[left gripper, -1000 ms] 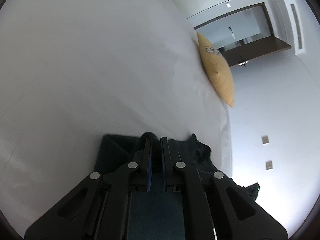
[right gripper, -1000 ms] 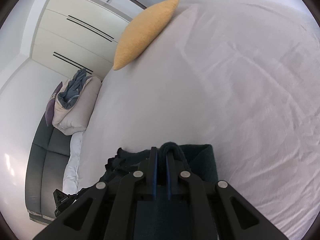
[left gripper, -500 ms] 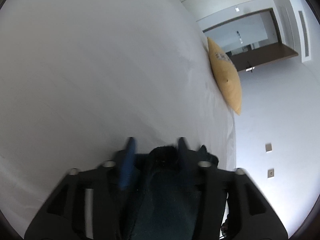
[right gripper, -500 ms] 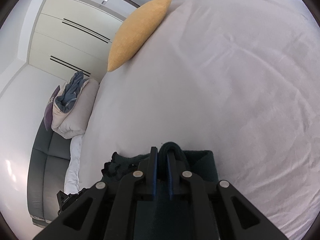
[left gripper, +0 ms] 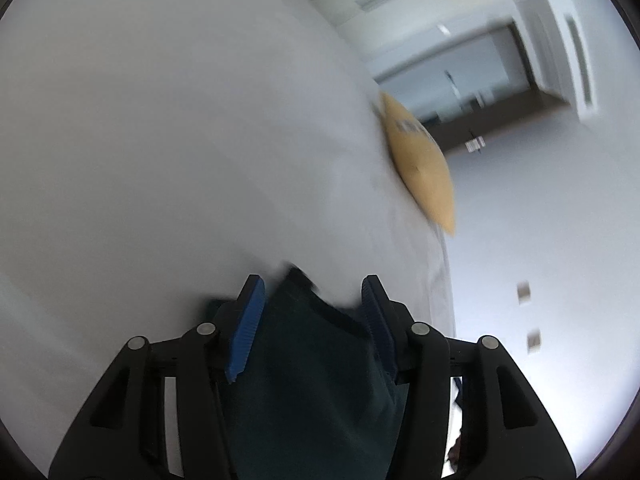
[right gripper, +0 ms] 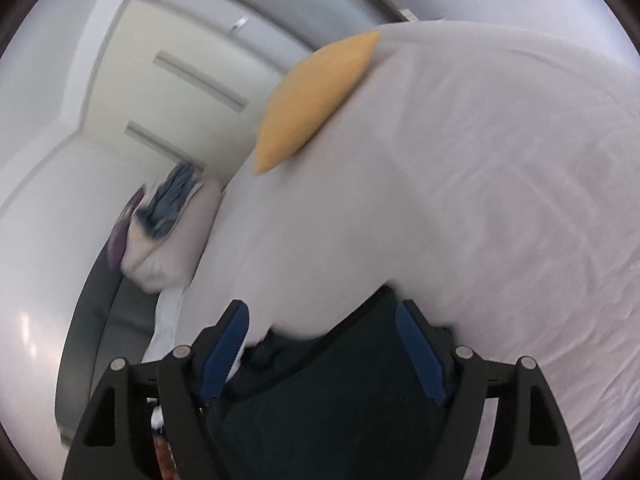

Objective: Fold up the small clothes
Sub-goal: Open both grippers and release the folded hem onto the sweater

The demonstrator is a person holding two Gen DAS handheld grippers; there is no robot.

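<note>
Both grippers have just been opening, apparently to release a finished fold: the left gripper (left gripper: 312,292) and right gripper (right gripper: 322,318) stand wide, pads clear of the dark green garment (right gripper: 340,380) lying between them at lower centre. The white bed (left gripper: 160,140) spreads open above; its edge and the yellow cushion (left gripper: 420,164) sit at right.

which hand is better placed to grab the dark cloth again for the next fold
Left, narrowly. Both tongs have just opened and neither pinches the dark green garment. The left tongs straddle a visible corner of it lying on the white bed; the right tongs sit over a broad flat stretch, harder to pinch.
</note>
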